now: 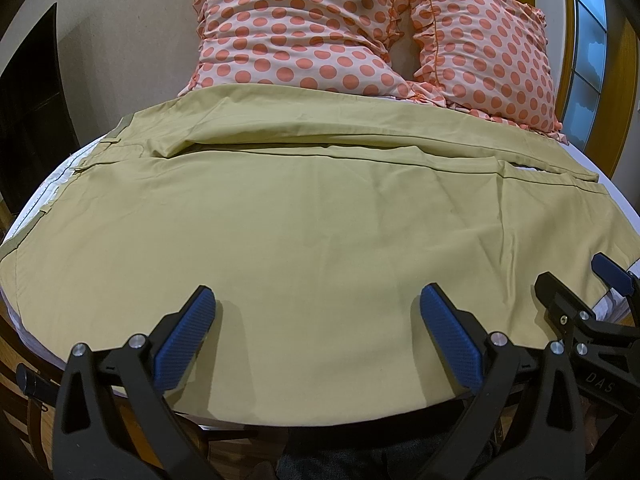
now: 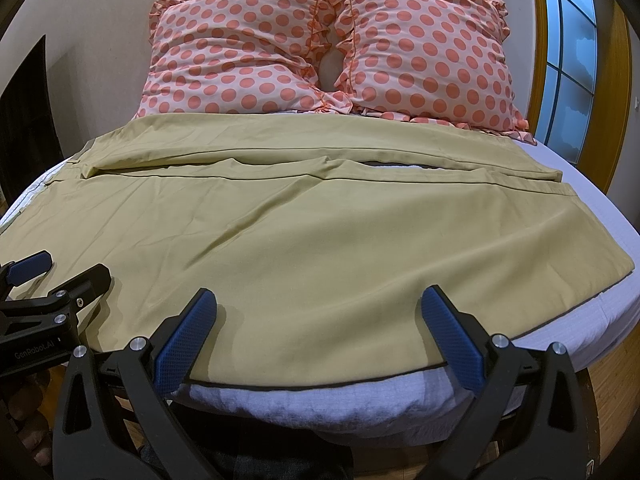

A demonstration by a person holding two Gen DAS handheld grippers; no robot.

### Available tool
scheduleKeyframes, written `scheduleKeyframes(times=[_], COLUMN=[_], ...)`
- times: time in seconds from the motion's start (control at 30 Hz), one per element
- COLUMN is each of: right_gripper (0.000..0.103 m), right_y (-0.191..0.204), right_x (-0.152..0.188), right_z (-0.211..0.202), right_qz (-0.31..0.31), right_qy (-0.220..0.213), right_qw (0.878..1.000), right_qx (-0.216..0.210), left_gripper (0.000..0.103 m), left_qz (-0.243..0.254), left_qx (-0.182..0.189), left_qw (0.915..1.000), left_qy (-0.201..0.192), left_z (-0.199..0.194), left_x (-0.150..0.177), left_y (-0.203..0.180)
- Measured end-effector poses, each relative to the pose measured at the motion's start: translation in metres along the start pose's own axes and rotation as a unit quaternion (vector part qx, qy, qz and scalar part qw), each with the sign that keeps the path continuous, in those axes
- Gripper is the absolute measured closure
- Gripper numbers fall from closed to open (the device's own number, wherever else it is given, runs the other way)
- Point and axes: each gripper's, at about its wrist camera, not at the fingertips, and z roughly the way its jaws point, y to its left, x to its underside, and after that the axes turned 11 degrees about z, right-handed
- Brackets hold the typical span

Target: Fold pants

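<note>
Khaki pants [image 1: 304, 216] lie spread flat across the bed, waistband at the left, leg hems at the right; they also show in the right wrist view [image 2: 320, 240]. The two legs lie side by side with a narrow gap between them. My left gripper [image 1: 318, 300] is open, hovering over the near edge of the near leg, empty. My right gripper [image 2: 320, 304] is open over the same near edge, further right, empty. Each gripper shows in the other's view: the right one [image 1: 580, 280], the left one [image 2: 68, 268].
Two pink polka-dot pillows [image 2: 320, 48] lean against the wall at the head of the bed. The white mattress [image 2: 340, 400] shows under the pants at the near edge and right side. A window [image 2: 568, 60] is at the right; wooden floor lies below.
</note>
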Motion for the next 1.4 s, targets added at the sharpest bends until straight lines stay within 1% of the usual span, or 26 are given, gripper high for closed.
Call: scheduleKeyframes(times=[0.87, 0.97, 1.4], right_gripper=[0.001, 0.001, 0.001], right_y=[-0.0006, 0.0001, -0.0003], right_x=[0.0043, 0.0008, 0.0047], right_z=[0.0008, -0.0017, -0.0023], right_qz=[0.000, 0.000, 0.001], right_qy=[-0.004, -0.006, -0.017], right_qw=[1.000, 1.000, 1.000], right_qx=[-0.001, -0.001, -0.005], left_gripper=[0.002, 0.002, 0.002], left_qz=[0.000, 0.000, 0.001], left_qx=[-0.001, -0.001, -0.001], left_qw=[1.0000, 1.0000, 1.0000], left_qy=[-0.002, -0.002, -0.003], left_z=[-0.0002, -0.0002, -0.0002], left_x=[0.0000, 0.0001, -0.0001], left_y=[0.0000, 0.0000, 0.0000])
